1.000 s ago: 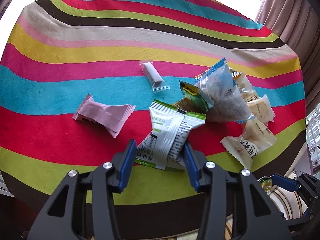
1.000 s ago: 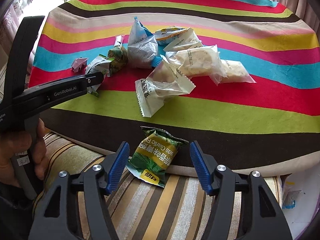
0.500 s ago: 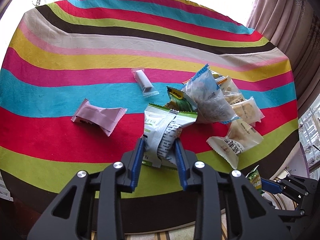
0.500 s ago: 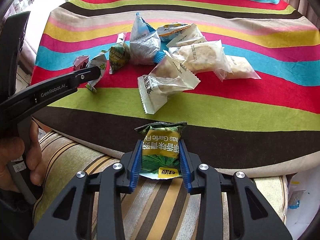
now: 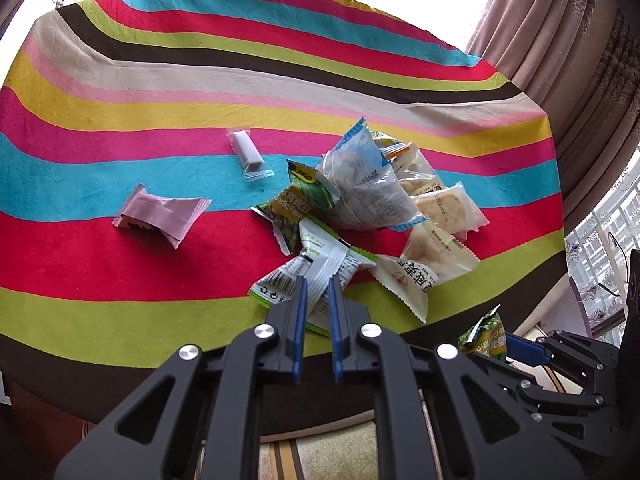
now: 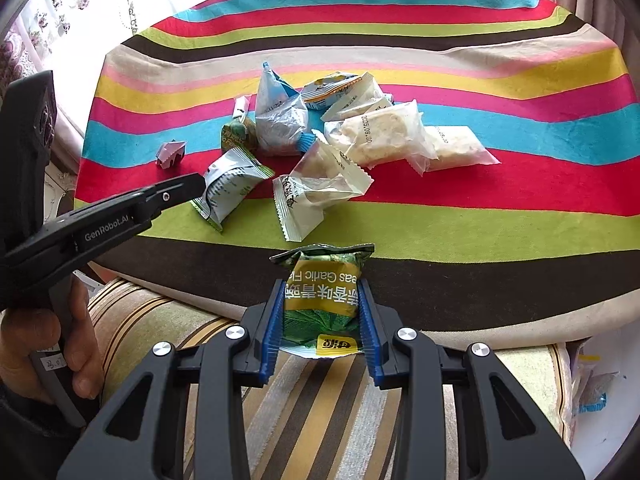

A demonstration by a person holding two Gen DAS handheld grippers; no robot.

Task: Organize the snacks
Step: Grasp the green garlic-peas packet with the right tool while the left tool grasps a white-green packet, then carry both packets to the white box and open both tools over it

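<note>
My left gripper (image 5: 317, 286) is shut on a white and green snack packet (image 5: 316, 270), squeezed narrow, over the table's near edge; it also shows in the right wrist view (image 6: 230, 184). My right gripper (image 6: 322, 290) is shut on a green garlic-pea packet (image 6: 322, 290) held just off the table's near edge, also in the left wrist view (image 5: 484, 330). A pile of snack packets (image 6: 340, 140) lies mid-table: a clear blue-edged bag (image 5: 368, 184), pale cracker packets (image 5: 444, 208), another green pea packet (image 5: 298, 208).
The round table wears a bright striped cloth (image 5: 200, 92). A pink packet (image 5: 160, 216) and a small clear-wrapped white candy (image 5: 248, 152) lie left of the pile. A striped sofa cushion (image 6: 320, 392) sits below the right gripper. Curtains (image 5: 560, 60) hang at the right.
Both grippers closed: the left on the white and green packet, the right on the green pea packet. Both then lifted and drew back a little.
</note>
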